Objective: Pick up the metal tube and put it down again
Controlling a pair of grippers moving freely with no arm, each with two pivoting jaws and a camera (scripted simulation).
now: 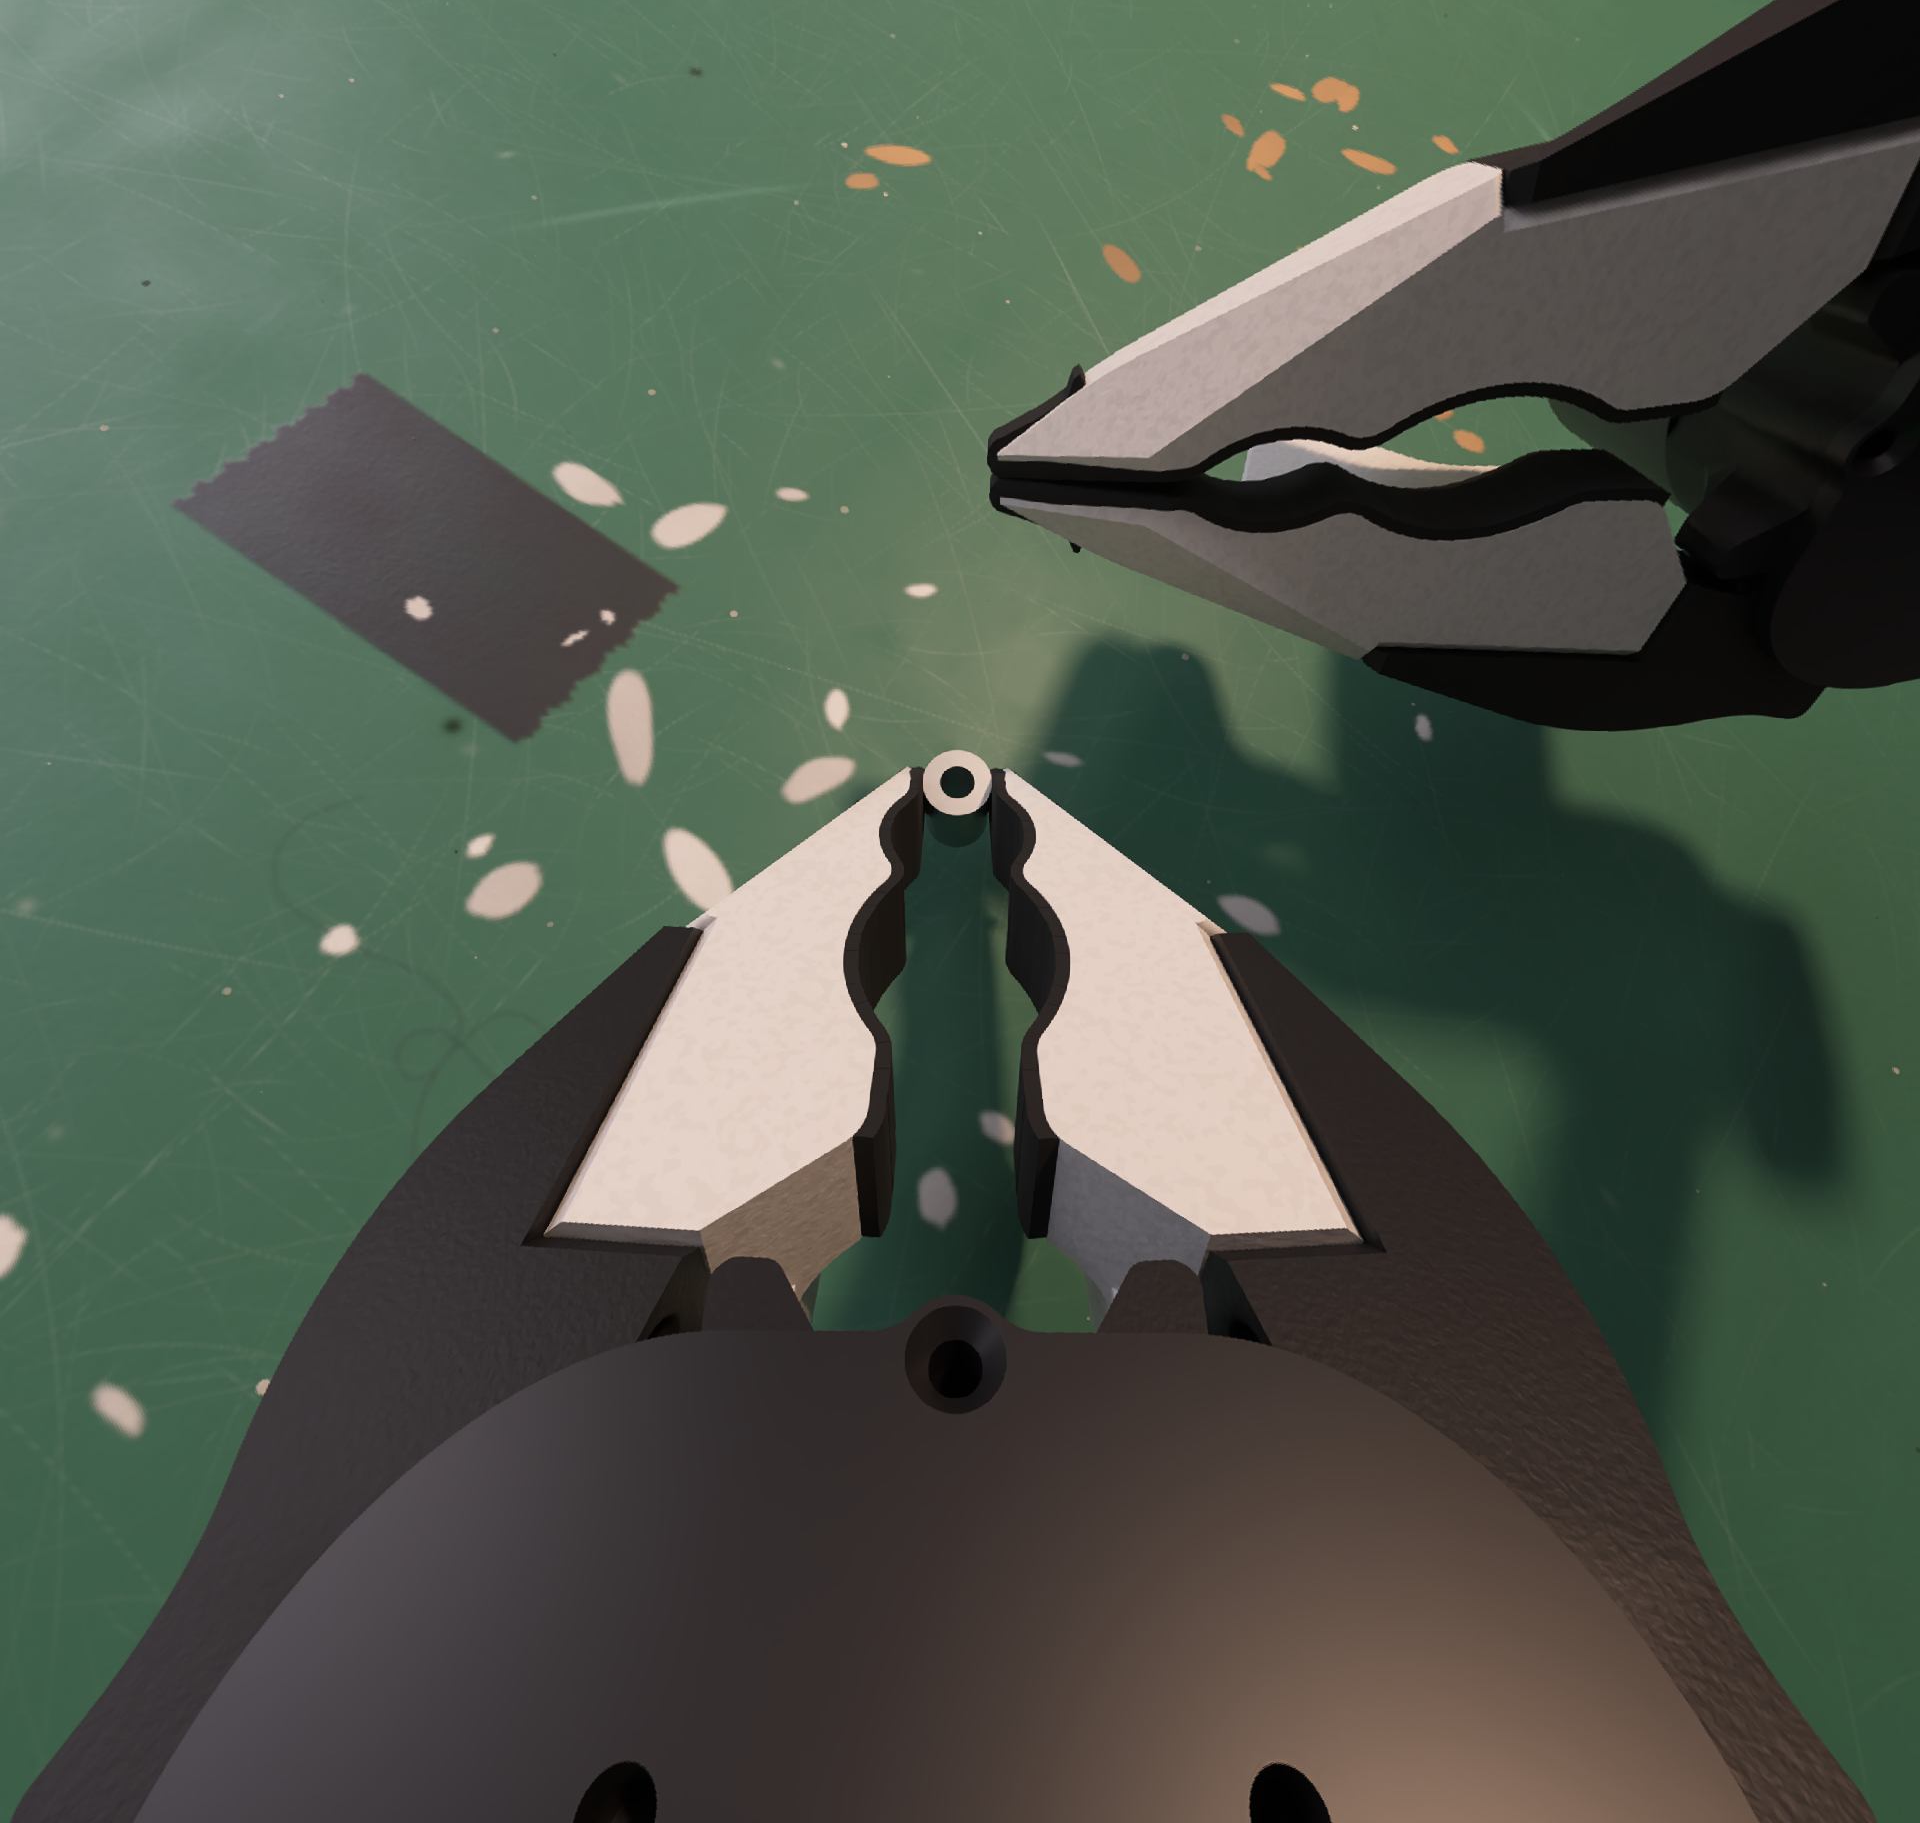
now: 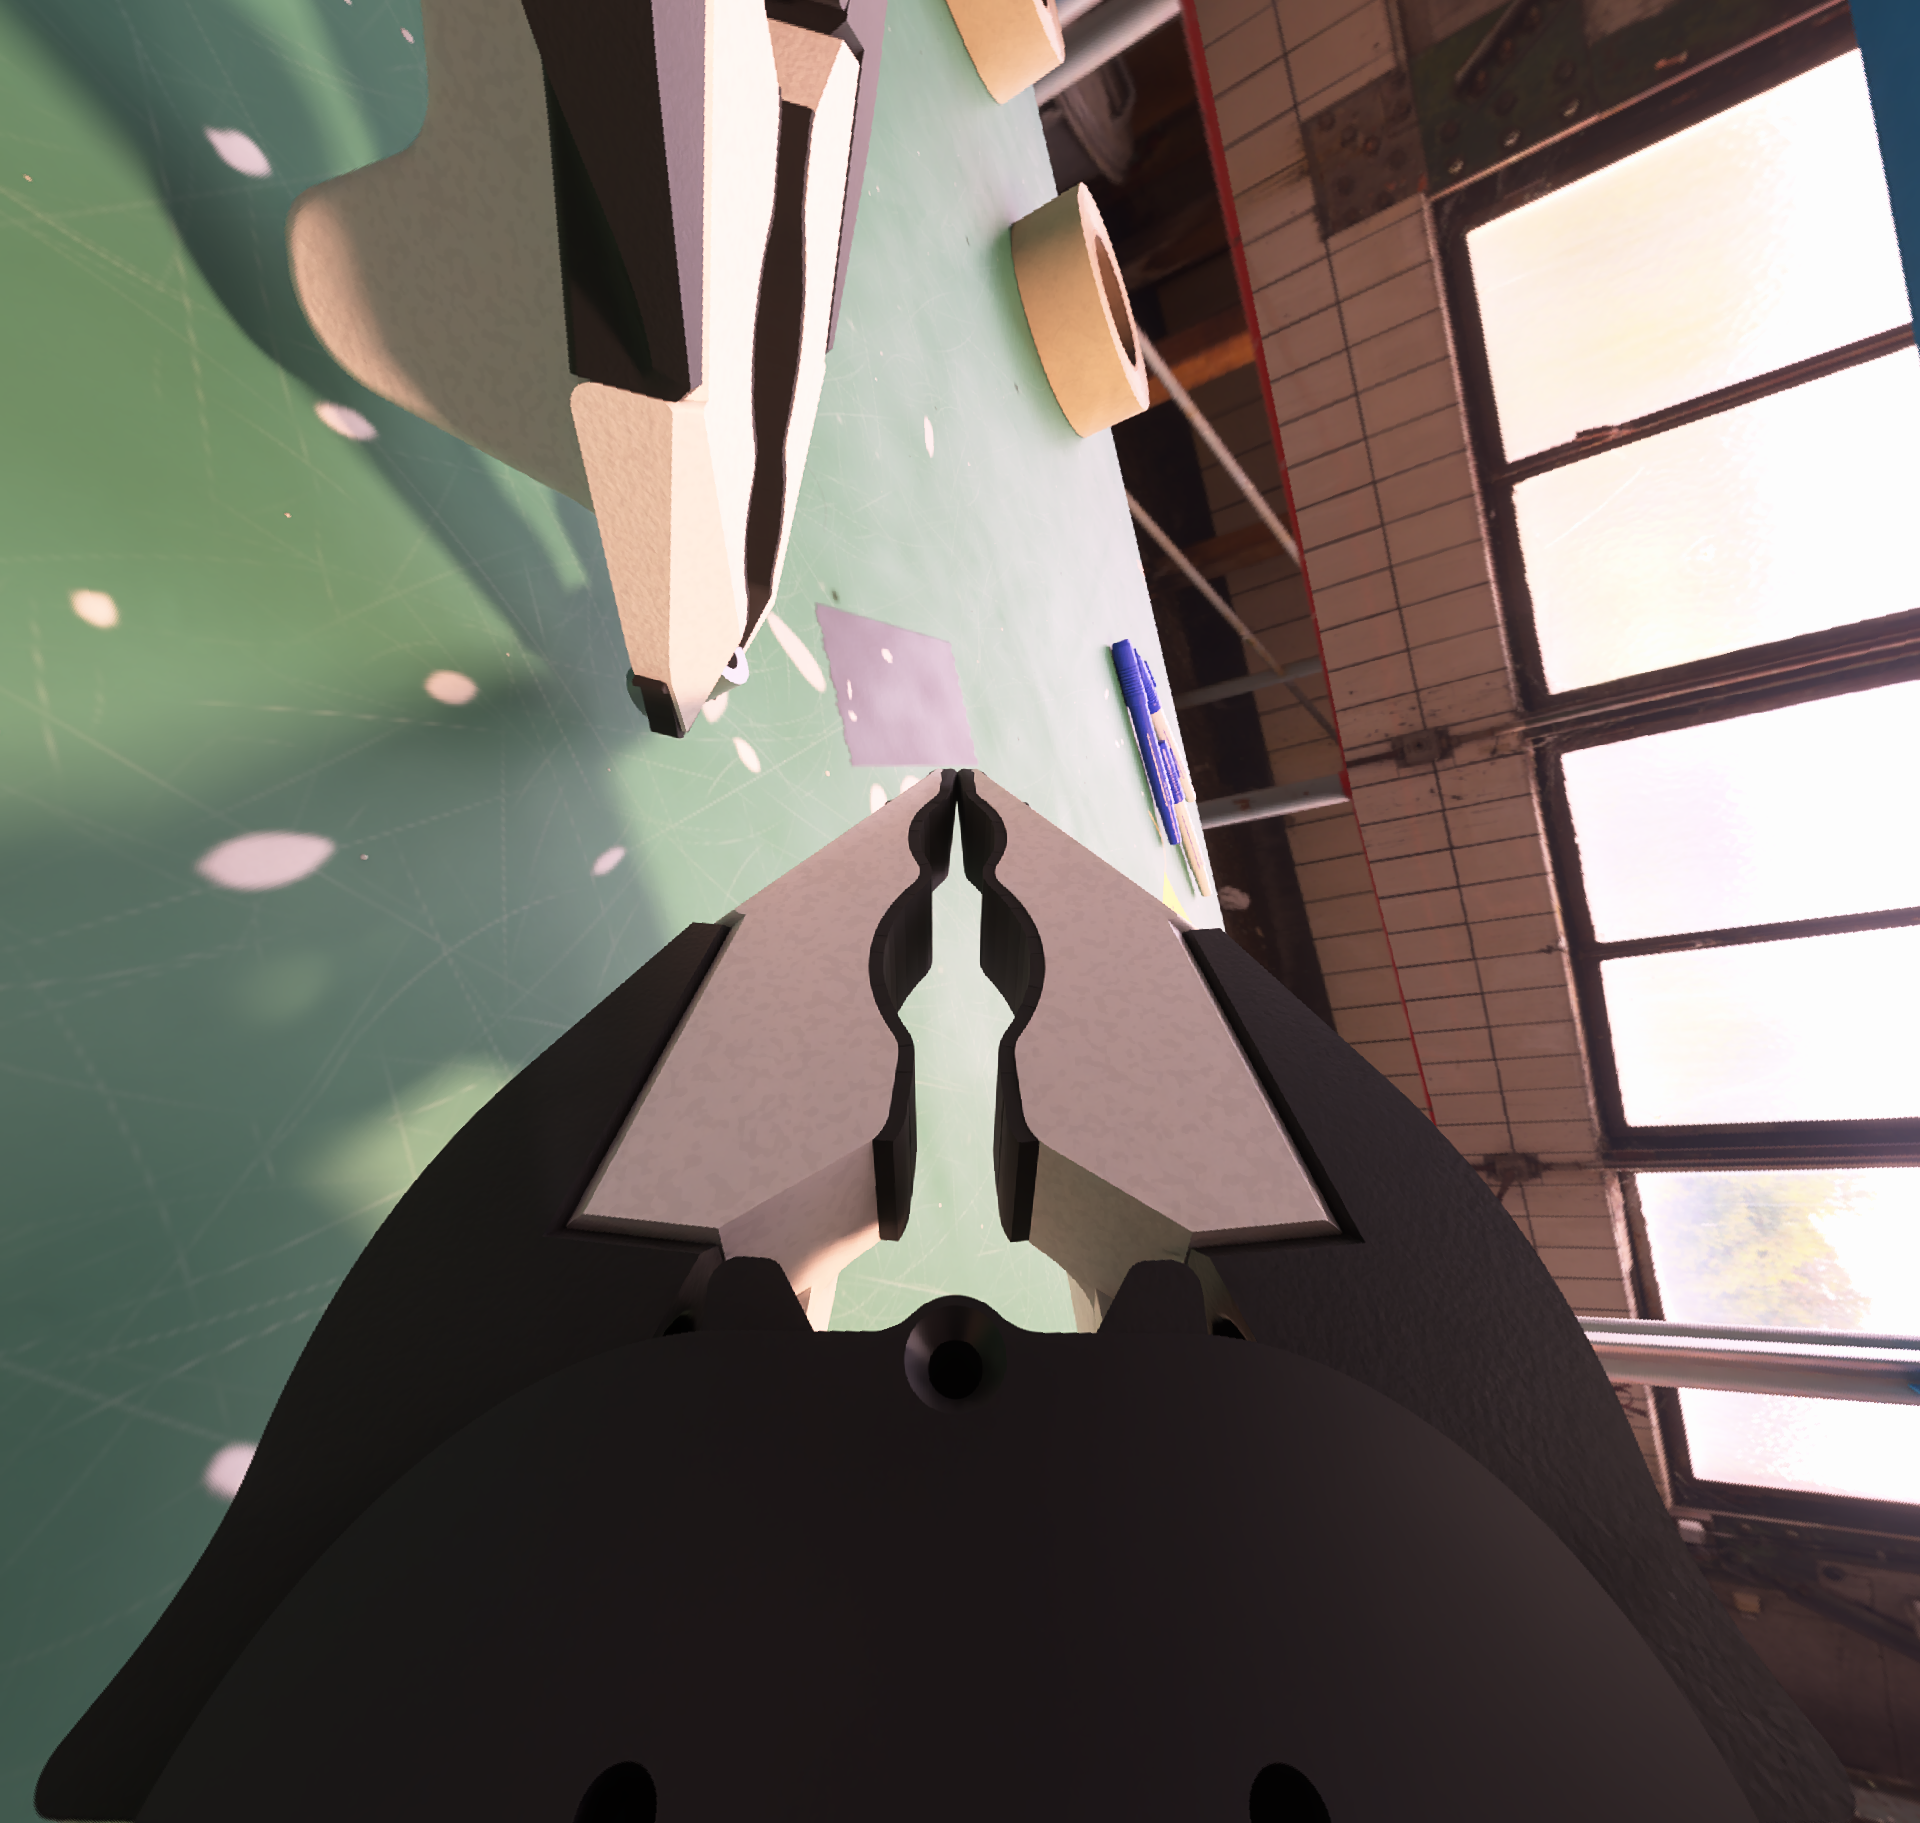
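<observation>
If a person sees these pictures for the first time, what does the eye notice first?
First, the small metal tube pinched end-on between the left gripper fingertips, above the green table. Next, the shut right gripper at upper right, and a dark rectangular patch at left.

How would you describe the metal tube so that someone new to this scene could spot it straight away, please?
On the green mat, find the left gripper beside the dark rectangular patch. The metal tube is pinched between its fingertips, end-on: a pale ring with a dark bore, unlike the flat flecks around it.
</observation>
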